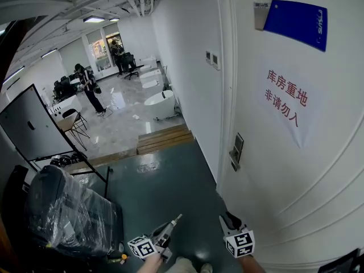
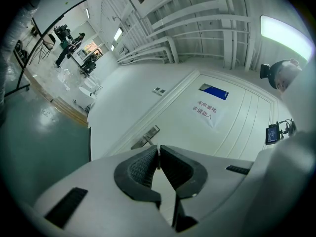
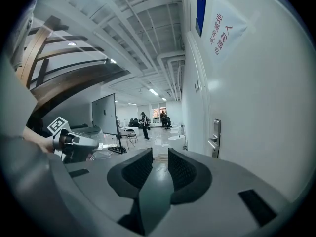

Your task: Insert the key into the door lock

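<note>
The door lock (image 1: 236,151), a silver plate with a lever handle, sits on the left edge of the white door (image 1: 296,169). Low in the head view, my left gripper (image 1: 169,227) is shut on a thin silver key (image 1: 175,220) whose tip points up toward the door. In the left gripper view the key (image 2: 158,156) shows as a thin sliver between the pressed pads, with the lock (image 2: 146,137) ahead and well apart. My right gripper (image 1: 226,219) hovers beside the door below the lock. Its jaws (image 3: 159,164) stand apart with nothing between them; the lock (image 3: 215,137) is to their right.
A red-lettered paper sign (image 1: 287,102) and a blue door closer (image 1: 298,20) are on the door. A plastic-wrapped black bundle (image 1: 68,212) and a whiteboard (image 1: 31,127) stand at the left. Beyond a wooden step (image 1: 164,139) are white tubs and people (image 1: 91,90).
</note>
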A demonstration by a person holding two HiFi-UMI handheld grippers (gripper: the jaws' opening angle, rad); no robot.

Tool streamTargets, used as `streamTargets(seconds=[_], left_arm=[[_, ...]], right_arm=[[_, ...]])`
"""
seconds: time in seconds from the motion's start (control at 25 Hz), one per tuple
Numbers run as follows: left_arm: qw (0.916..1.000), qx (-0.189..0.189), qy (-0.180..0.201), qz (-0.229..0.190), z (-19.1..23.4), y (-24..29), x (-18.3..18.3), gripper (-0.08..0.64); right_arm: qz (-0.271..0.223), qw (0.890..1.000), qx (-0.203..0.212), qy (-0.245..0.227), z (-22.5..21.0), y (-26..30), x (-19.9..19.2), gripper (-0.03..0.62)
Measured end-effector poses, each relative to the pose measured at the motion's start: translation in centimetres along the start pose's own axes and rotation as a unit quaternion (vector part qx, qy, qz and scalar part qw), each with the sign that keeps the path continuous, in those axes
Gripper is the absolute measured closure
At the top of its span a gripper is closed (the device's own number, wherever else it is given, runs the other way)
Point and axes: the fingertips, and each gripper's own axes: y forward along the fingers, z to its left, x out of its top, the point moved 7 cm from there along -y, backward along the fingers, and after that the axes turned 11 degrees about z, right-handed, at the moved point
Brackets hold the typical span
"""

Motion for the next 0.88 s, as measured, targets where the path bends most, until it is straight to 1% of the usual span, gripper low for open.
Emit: streamTargets(seconds=[0.16, 0.36, 0.64, 0.88], left_arm=[[0.9999, 0.000, -0.003, 0.010, 0.6, 0.4, 0.4, 0.528], [0.9997, -0.007, -0.004, 0.023, 2.1, 1.6, 1.7, 0.528], [0.9987, -0.038, 0.003, 0.034, 4.4, 3.9, 5.1, 0.528], [0.9967, -0.067, -0.002, 0.045, 6.6, 5.7, 7.9, 0.528]], right_arm=[[0.005, 1.000, -0.001, 0.003, 0.2, 0.7, -0.2, 0.489], [0.008, 1.000, -0.013, 0.006, -0.1, 2.1, 0.4, 0.489], [0.008, 0.999, -0.041, 0.012, -0.5, 4.4, 2.5, 0.489], [0.009, 0.998, -0.067, 0.016, -0.5, 6.6, 4.4, 0.489]])
